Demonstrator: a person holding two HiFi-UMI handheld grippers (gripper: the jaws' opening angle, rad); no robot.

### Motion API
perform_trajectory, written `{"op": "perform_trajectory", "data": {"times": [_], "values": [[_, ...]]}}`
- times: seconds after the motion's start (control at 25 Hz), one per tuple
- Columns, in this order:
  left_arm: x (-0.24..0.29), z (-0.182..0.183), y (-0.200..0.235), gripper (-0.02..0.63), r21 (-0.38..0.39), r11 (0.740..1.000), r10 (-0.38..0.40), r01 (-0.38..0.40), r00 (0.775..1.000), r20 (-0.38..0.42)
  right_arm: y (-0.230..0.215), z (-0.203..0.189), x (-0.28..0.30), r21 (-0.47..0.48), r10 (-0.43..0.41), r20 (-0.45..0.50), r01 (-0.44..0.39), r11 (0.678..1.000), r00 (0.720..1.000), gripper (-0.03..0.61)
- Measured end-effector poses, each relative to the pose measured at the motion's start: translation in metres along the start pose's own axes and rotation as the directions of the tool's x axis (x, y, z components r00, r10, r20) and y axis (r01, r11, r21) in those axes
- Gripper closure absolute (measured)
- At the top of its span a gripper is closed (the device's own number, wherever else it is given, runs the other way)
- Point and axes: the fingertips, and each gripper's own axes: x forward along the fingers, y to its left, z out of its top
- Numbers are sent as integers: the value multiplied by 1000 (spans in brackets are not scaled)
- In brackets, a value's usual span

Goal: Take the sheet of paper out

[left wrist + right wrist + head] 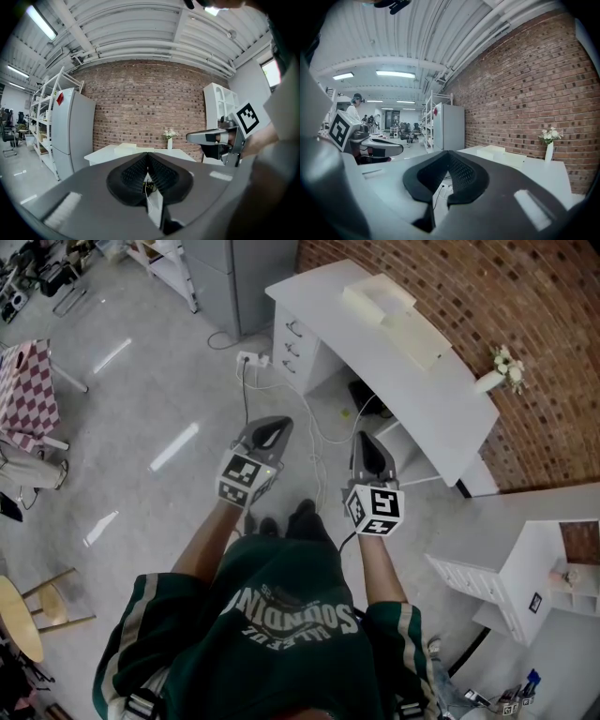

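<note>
The left gripper (271, 425) and right gripper (367, 442) are seen clenched, empty. A cream box (392, 313), perhaps holding the paper, lies on the white desk (444, 401) ahead, nearer the right.

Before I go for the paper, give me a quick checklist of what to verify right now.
1. Left gripper empty, jaws together: ok.
2. Right gripper empty, jaws together: ok.
3. Sheet of paper located: cannot tell; none stands out on the long white desk.
4. Cream box-shaped unit on the desk holds the paper: cannot tell.
5. Desk within reach: not ok; both grippers are over the floor, apart from it.
6. Floor path clear: not ok; white power strip with cables lies by the desk.
</note>
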Motion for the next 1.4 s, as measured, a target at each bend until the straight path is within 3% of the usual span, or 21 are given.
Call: {"op": "perform_trajectory", "data": {"times": [0.52, 1.4], "values": [[39, 5, 16, 603, -4, 1000, -10, 10, 1000, -17, -25, 6, 31, 14, -12, -6, 12, 1000, 1000, 578], [163, 27, 80, 603, -10, 999, 35, -36, 998, -58, -104, 26, 163, 34, 51, -22, -50, 998, 998, 578]]}}
